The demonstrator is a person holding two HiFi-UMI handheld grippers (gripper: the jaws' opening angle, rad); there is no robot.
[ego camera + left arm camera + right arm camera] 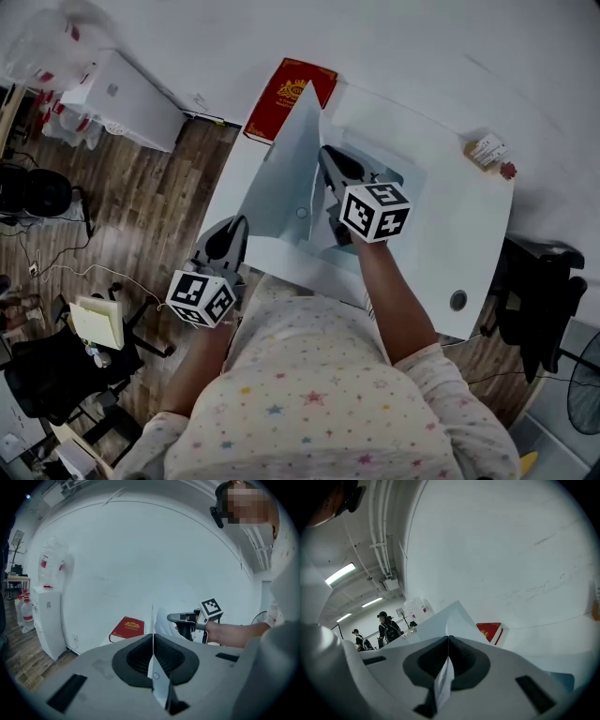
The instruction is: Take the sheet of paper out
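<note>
A pale grey translucent folder point(281, 173) stands lifted off the white table point(450, 225), its wall tilted up and a small round snap near its lower edge. My left gripper point(234, 230) is shut on the folder's near edge; in the left gripper view that edge point(153, 667) runs edge-on between the shut jaws point(153, 641). My right gripper point(330, 159) reaches in behind the raised wall. Its jaws point(448, 644) are shut on a thin white sheet point(443, 684), the paper as far as I can tell. Most of the paper is hidden by the folder.
A red book point(286, 98) lies at the table's far left corner. A small label-like item point(487, 150) sits at the far right corner. A white cabinet point(122, 98) and a black chair point(47, 375) stand left, another chair point(544, 291) right. People point(386, 625) stand far off.
</note>
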